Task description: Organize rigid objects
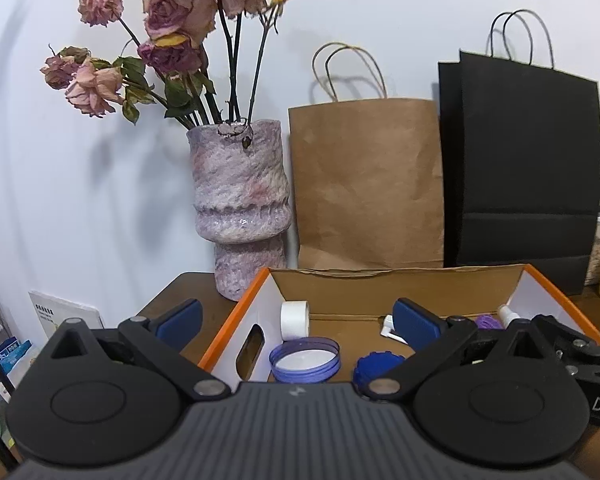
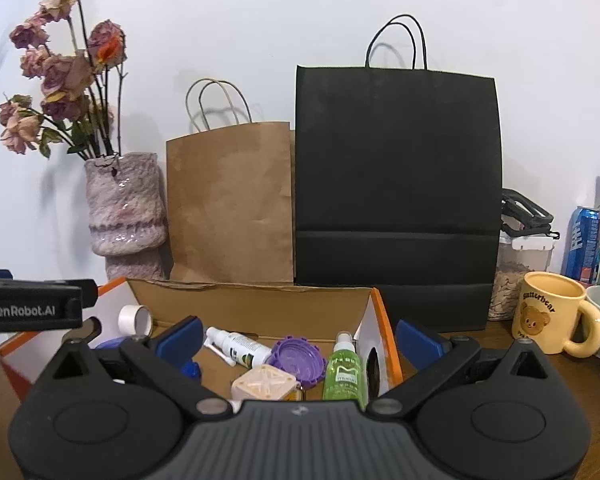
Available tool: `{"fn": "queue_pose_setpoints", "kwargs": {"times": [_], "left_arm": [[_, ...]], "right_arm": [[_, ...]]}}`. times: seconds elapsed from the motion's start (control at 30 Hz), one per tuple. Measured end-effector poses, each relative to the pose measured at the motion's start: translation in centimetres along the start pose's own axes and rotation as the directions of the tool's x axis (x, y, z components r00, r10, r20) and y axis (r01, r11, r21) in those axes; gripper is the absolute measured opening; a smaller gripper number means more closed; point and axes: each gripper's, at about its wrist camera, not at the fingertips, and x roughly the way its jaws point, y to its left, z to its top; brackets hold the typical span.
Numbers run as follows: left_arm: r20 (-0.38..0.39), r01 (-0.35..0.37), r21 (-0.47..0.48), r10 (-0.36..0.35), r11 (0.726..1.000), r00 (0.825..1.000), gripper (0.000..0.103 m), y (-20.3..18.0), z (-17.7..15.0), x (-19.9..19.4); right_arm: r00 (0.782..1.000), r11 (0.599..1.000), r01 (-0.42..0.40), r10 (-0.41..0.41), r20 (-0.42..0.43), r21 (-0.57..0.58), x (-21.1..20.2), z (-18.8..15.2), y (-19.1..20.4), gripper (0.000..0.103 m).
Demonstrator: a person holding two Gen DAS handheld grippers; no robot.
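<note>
Box [image 2: 386,330], orange-rimmed, was found on the surface [image 2: 580,380] already holding tape roll [image 1: 295,319], blue lid [image 1: 305,360], purple lid [image 2: 299,361], white spray [image 2: 238,346], green spray [image 2: 343,372] and beige block [image 2: 265,388]. Both the left gripper [image 1: 298,318] and right gripper [image 2: 300,338] were held wide open, empty, above it. Nothing loose was seen outside; task judged nearly done. Vase [image 1: 240,204], bags [image 2: 396,184] and mug [image 2: 552,316] crowded the box's edges.

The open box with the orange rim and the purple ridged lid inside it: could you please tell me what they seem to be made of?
The open box with the orange rim looks like corrugated cardboard: matte brown inside, white outside, with a slightly ragged back edge. The purple ridged lid looks like moulded plastic, uniform in colour with a faint sheen and crisp notches around its edge.
</note>
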Motion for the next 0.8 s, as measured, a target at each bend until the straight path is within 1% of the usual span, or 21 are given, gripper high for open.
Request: {"fn": "queue_pose_setpoints", "kwargs": {"times": [0.27, 0.43, 0.63, 0.8], "left_arm": [[0.021, 0.029, 0.003, -0.029, 1.0, 0.999, 0.103, 0.4, -0.6, -4.0], [0.017, 0.031, 0.009, -0.032, 0.999, 0.999, 0.103, 0.8, -1.5, -6.5], [0.01, 0.035, -0.005, -0.035, 0.999, 0.999, 0.103, 1.9, -2.3, -9.6], [0.002, 0.035, -0.003, -0.035, 0.999, 0.999, 0.103, 2.8, -3.1, -12.4]], "right_arm": [[1.0, 1.0, -0.013, 0.013, 0.002, -0.008, -3.8, -0.4, 0.3, 0.103], [1.0, 1.0, -0.019, 0.019, -0.006, 0.003, -6.5, -0.9, 0.3, 0.103], [0.999, 1.0, -0.03, 0.03, -0.019, 0.006, -9.8, -1.4, 0.6, 0.103], [0.999, 0.999, -0.035, 0.035, -0.015, 0.003, -12.9, -1.8, 0.7, 0.103]]}}
